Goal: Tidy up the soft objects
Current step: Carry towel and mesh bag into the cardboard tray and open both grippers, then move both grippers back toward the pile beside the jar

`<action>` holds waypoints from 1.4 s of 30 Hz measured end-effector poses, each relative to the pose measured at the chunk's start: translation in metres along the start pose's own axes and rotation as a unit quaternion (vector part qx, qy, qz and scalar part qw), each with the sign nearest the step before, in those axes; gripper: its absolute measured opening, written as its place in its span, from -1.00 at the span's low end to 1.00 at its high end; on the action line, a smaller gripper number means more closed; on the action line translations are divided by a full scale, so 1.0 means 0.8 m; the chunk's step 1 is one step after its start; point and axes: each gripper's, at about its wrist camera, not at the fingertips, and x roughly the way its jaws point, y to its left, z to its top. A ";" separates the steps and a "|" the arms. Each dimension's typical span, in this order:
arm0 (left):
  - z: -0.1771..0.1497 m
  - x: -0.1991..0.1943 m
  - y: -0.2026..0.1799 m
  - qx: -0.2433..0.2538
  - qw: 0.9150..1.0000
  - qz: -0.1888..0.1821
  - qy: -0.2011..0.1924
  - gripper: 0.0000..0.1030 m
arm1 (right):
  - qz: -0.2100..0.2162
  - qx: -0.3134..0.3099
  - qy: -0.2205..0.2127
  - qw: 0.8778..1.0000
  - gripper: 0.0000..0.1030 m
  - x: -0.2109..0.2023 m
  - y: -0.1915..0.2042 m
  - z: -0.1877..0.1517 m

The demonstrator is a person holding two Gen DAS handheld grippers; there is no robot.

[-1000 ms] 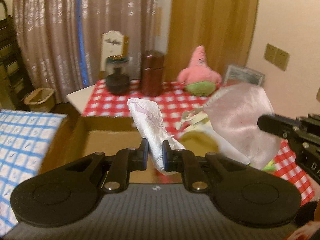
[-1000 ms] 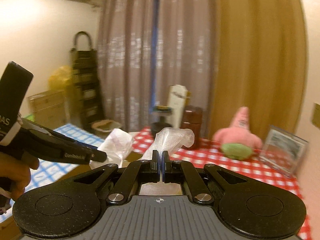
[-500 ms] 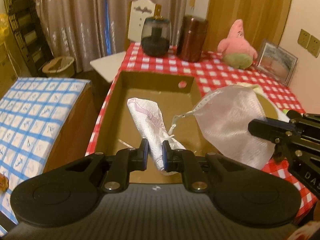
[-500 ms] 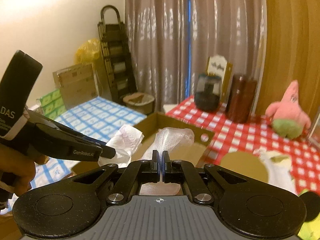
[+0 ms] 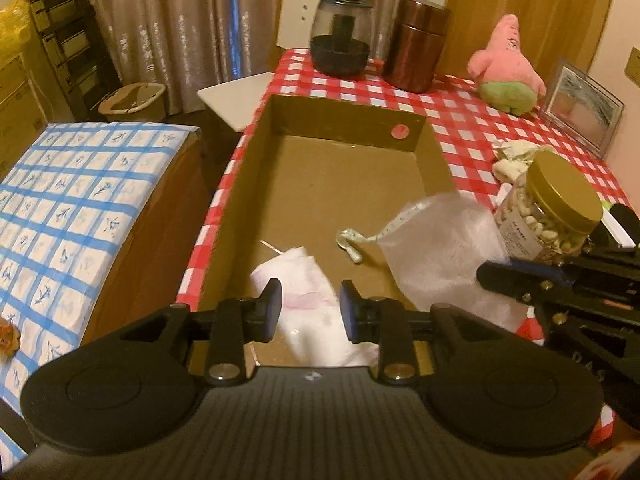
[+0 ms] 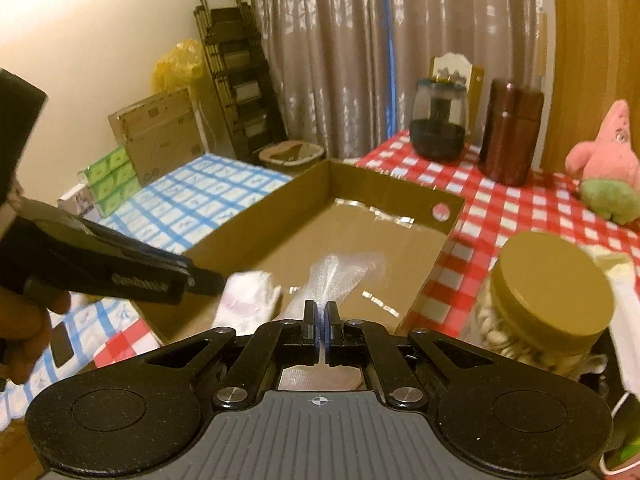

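An open cardboard box (image 5: 344,120) stands on the red checked table. My left gripper (image 5: 311,312) is open over the box's near end, with a white and pink soft packet (image 5: 308,300) loose between and below its fingers. My right gripper (image 6: 320,320) is shut on a clear bubble-wrap bag (image 6: 344,272), held over the box's near right side; the bag also shows in the left wrist view (image 5: 436,248). The white packet (image 6: 248,300) shows left of it. A measuring tape (image 5: 352,240) lies in the box.
A nut jar with a gold lid (image 5: 556,208) stands right of the box. A pink plush star (image 5: 508,68), a picture frame (image 5: 580,108), a brown canister (image 5: 416,44) and a dark glass jar (image 5: 340,36) stand at the back. A blue checked surface (image 5: 68,200) lies left.
My left gripper has opened and let go of the white packet, which has dropped toward the box floor. Both grippers have tilted down over the box. The right gripper stays shut on the bag.
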 end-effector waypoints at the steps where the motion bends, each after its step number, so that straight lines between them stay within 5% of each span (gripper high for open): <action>1: -0.001 -0.001 0.002 -0.004 1.000 0.002 -0.001 -0.38 | 0.004 0.000 0.006 1.000 -0.95 0.003 -0.001 -0.001; 5: -0.004 -0.008 0.009 -0.015 1.000 0.005 -0.004 -0.35 | 0.007 -0.004 0.020 1.000 -0.93 0.014 0.002 -0.007; 6: -0.005 -0.010 0.009 -0.017 1.000 0.006 -0.005 -0.34 | 0.005 -0.003 0.024 1.000 -0.78 0.016 0.001 -0.009; 9: -0.009 -0.016 0.012 -0.023 1.000 0.007 -0.007 -0.29 | 0.010 0.009 0.020 1.000 0.28 0.012 -0.003 -0.012; 10: -0.009 -0.017 0.011 -0.025 1.000 0.007 -0.008 -0.28 | 0.014 0.014 0.011 1.000 0.32 0.008 -0.005 -0.014; 27: -0.022 -0.061 -0.039 -0.028 0.998 -0.047 -0.022 0.03 | -0.074 0.085 -0.030 0.993 0.32 -0.131 -0.036 -0.046; 42: -0.019 -0.111 -0.153 0.030 0.992 -0.108 -0.050 0.19 | -0.212 0.165 -0.064 0.961 0.32 -0.288 -0.098 -0.081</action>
